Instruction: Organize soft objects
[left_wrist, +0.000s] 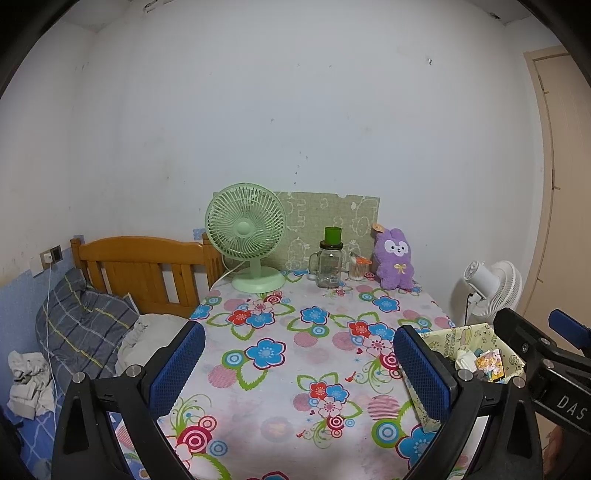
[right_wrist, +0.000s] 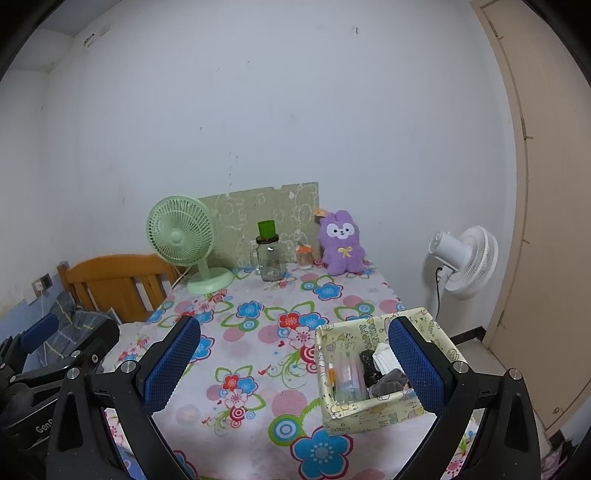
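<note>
The purple plush rabbit (right_wrist: 341, 244) sits upright at the far edge of the table, well ahead of both grippers and slightly to the right of the right gripper's line of sight, leaning near the green patterned board (right_wrist: 258, 218) against the wall. It is the only clearly soft thing on the tabletop, so it is likely the next thing to be picked up.

Just ahead of the right gripper (right_wrist: 295, 365) is a yellow printed fabric box (right_wrist: 369, 411); the gripper's right finger overlaps the box's right side in the view, though whether it touches is not clear. The box holds small items, among them something dark and something white, too jumbled to name. It looks like the place for soft things.

Both the right gripper and the left gripper (left_wrist: 299, 373) are spread wide and hold nothing, hovering above the flowered tablecloth (left_wrist: 295, 350). The step in hand appears to be the approach, before any grasp.

The next move calls for a long forward reach past the glass mason jar (right_wrist: 271, 262) and the small toothpick jar (right_wrist: 304, 256), which stand just left of the rabbit, with the green desk fan (right_wrist: 184, 240) further left.
</note>
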